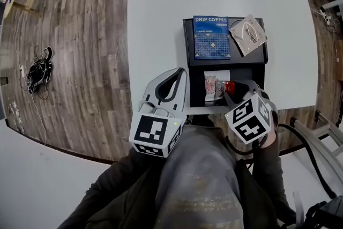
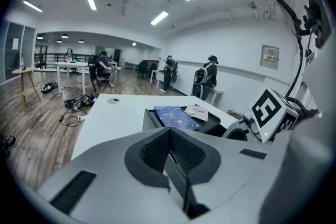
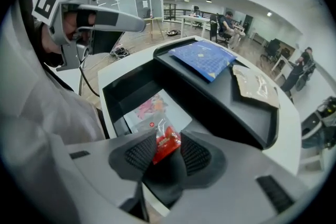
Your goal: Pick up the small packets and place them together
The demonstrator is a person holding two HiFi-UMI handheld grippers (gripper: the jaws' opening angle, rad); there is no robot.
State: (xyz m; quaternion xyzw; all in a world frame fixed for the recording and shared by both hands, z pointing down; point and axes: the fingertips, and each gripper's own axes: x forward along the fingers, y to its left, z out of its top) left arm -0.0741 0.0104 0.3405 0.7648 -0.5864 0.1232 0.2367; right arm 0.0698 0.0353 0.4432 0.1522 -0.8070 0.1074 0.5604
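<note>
Over a white table [image 1: 161, 19], a person works two handheld grippers at a black two-level tray [image 1: 187, 45]. The right gripper [image 3: 168, 152] points steeply down into the tray's lower compartment. Its jaws stand apart with a small red packet [image 3: 168, 141] upright between the pads, which do not look pressed on it. The left gripper [image 2: 169, 149] hangs beside the tray with its jaws closed together on nothing.

The step in hand appears to be taking up the red packet. Doing it well probably means centring the pads on the packet's body, closing squarely on both flat faces, and then lifting straight up clear of the compartment wall.

Four packets are in sight. The red one is at the jaws, and a white-and-pink packet [image 3: 149, 110] lies flat just beside it in the same compartment. A blue drip coffee packet [image 1: 211, 36] and a tan packet [image 1: 248, 34] lie on the upper level, their edges touching. There are two grippers and one tray.
</note>
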